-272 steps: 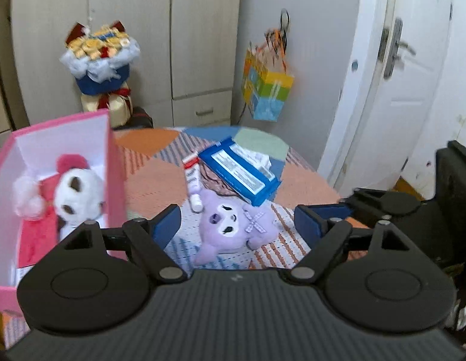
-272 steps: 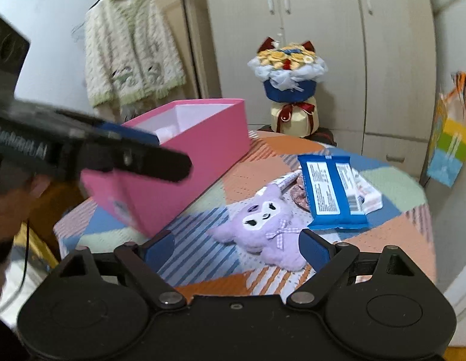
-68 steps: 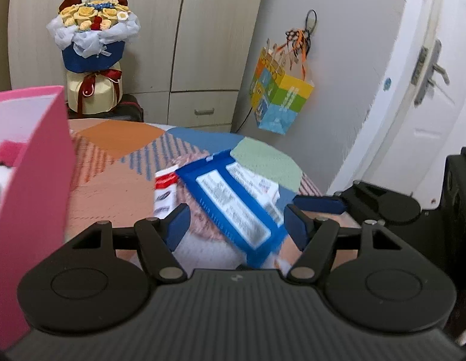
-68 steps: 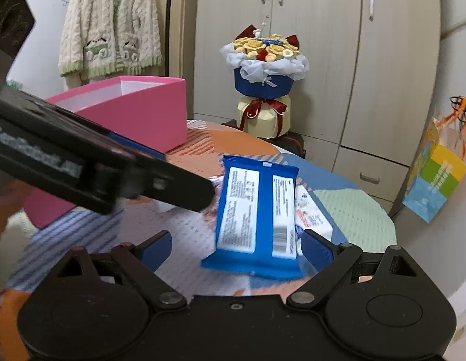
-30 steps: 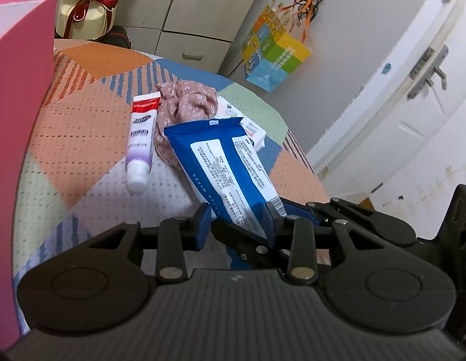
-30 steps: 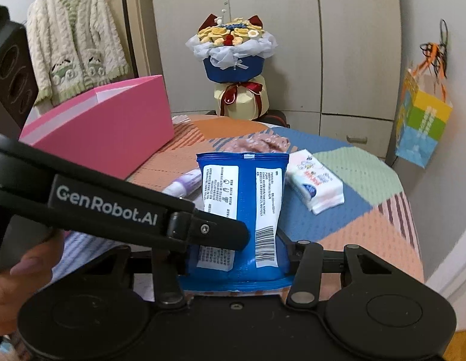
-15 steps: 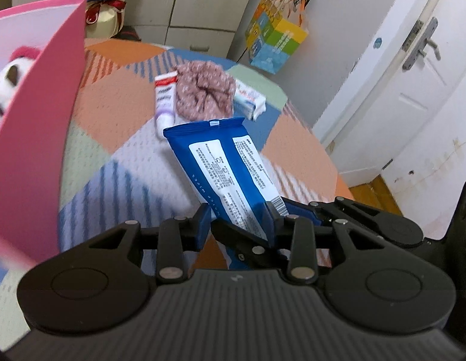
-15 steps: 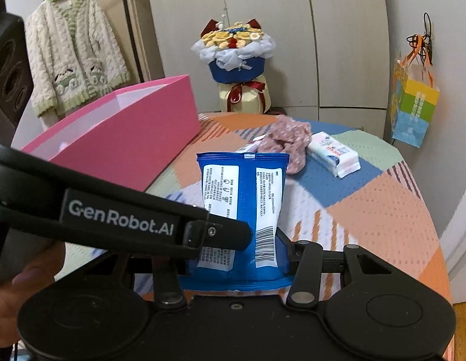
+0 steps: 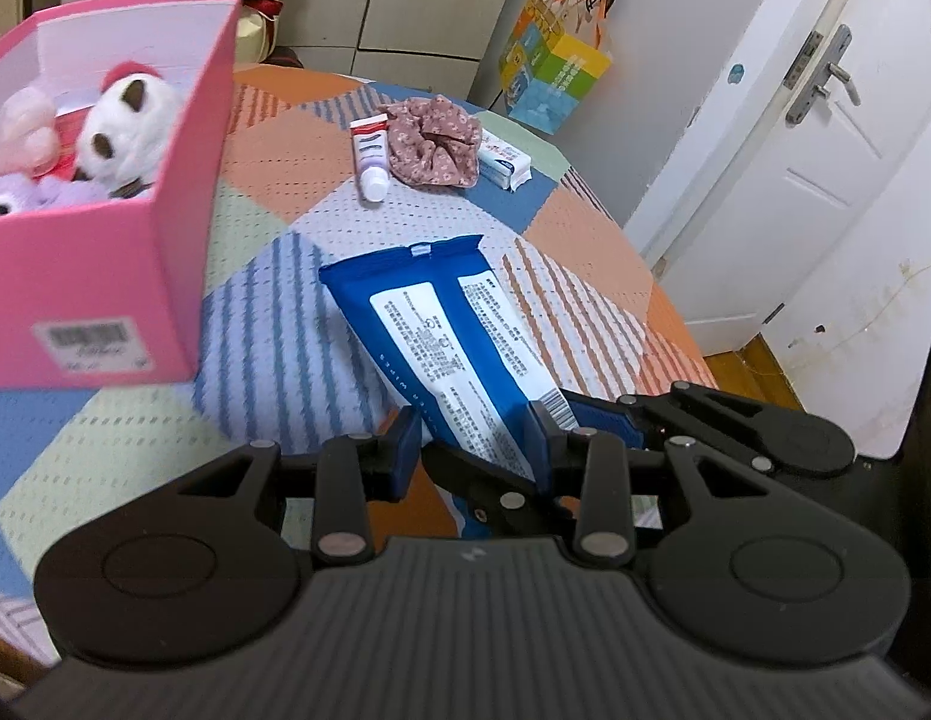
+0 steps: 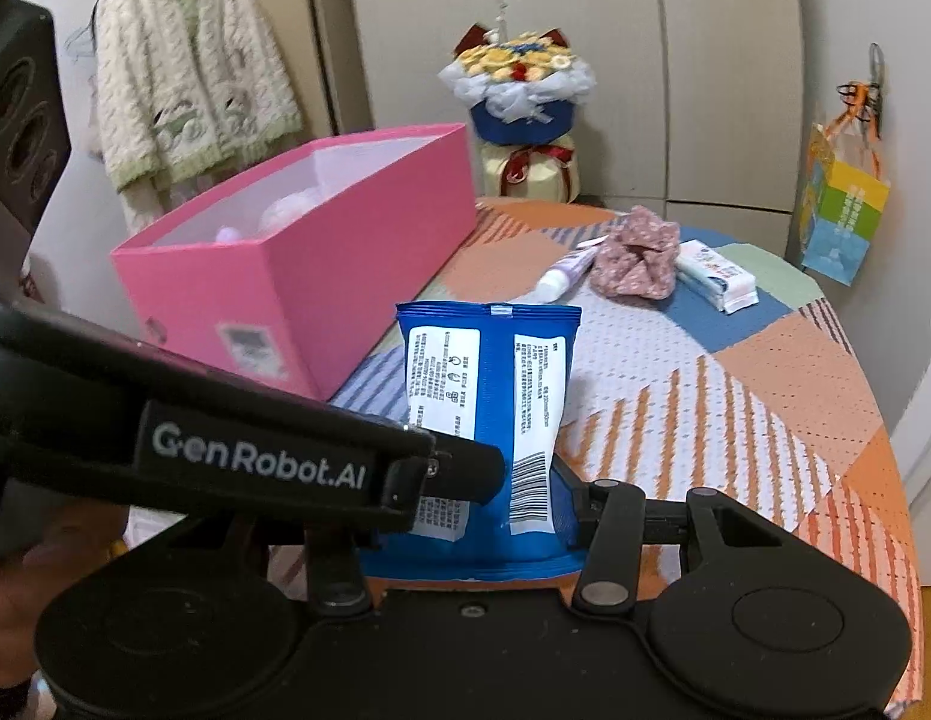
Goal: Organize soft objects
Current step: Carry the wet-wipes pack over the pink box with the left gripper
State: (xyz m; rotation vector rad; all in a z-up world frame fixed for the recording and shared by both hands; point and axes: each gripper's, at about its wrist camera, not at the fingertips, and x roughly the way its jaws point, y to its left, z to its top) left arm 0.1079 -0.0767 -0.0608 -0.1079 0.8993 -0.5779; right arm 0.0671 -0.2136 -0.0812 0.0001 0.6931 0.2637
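Note:
Both grippers are shut on one blue wipes pack [image 9: 441,330], held above the patchwork table; it also shows in the right wrist view [image 10: 489,396]. My left gripper [image 9: 474,441] pinches its near end. My right gripper [image 10: 495,498] grips the same end from the other side, and the left gripper's black arm crosses in front. The pink box [image 9: 105,276] at the left holds a white plush [image 9: 126,126], a pink plush and a purple plush [image 9: 33,195]. A floral fabric scrunchie [image 9: 432,141] lies further back on the table.
A toothpaste tube [image 9: 369,159] and a small tissue pack [image 9: 504,159] lie beside the scrunchie. A colourful gift bag [image 9: 552,75] hangs on the wall; a door stands at the right. A flower bouquet [image 10: 519,96] and a hanging cardigan [image 10: 189,72] are behind the table.
Both grippers have pulled back and up with the wipes pack. The pink box and its plush toys have come further into the left wrist view.

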